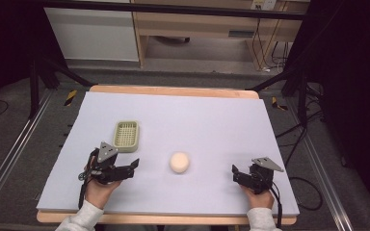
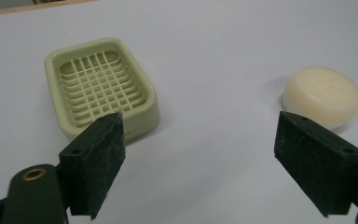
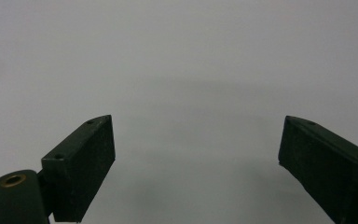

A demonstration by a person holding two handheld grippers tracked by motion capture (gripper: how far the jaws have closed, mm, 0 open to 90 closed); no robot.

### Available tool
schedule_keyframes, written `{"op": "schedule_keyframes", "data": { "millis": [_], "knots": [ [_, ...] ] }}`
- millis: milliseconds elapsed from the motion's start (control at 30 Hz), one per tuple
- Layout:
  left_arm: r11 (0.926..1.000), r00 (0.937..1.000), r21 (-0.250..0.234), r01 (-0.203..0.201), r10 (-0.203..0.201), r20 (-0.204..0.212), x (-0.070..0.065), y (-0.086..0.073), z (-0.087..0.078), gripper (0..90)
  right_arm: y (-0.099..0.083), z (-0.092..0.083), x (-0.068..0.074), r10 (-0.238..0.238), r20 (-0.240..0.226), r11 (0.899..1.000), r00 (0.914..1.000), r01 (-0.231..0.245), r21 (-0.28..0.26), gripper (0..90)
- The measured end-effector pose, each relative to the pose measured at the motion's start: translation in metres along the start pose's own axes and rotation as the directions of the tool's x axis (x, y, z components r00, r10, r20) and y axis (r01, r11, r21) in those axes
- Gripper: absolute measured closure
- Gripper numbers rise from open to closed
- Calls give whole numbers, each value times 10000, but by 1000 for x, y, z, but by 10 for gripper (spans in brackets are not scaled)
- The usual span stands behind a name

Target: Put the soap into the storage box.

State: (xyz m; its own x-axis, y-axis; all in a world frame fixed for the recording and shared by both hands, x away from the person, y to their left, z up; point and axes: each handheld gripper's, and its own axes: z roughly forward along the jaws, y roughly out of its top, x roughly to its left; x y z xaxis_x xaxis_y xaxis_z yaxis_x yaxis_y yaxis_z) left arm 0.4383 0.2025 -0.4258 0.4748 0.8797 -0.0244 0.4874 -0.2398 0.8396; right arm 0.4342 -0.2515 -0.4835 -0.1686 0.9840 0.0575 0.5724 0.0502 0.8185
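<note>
A pale green slatted soap dish [image 1: 126,134] [image 2: 100,86] lies left of centre on the white sheet. A round cream bar of soap [image 1: 179,162] [image 2: 322,95] rests on the sheet to its right and nearer me. My left gripper [image 1: 131,168] [image 2: 200,158] sits low just in front of the dish and left of the soap, open, with nothing between its jaws. My right gripper [image 1: 236,174] [image 3: 196,163] is open too, to the right of the soap and pointing left over bare sheet.
The white sheet [image 1: 212,120] covers a wooden table [image 1: 173,90] whose edge shows at the back and front. Dark stand legs [image 1: 58,72] and cables [image 1: 294,139] lie on the floor around the table.
</note>
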Motion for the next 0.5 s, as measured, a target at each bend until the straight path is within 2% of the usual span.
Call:
{"op": "schedule_keyframes", "data": {
  "millis": [300,500],
  "knots": [
    [9999,9998,-59,93,-92,168,-10,12,9,154,0,0,0,-65,-22,10000,10000,65,-39,111],
    [9999,9999,-17,-110,110,131,-20,18,14,151,0,0,0,-32,-83,10000,10000,32,-7,111]
  ]
}}
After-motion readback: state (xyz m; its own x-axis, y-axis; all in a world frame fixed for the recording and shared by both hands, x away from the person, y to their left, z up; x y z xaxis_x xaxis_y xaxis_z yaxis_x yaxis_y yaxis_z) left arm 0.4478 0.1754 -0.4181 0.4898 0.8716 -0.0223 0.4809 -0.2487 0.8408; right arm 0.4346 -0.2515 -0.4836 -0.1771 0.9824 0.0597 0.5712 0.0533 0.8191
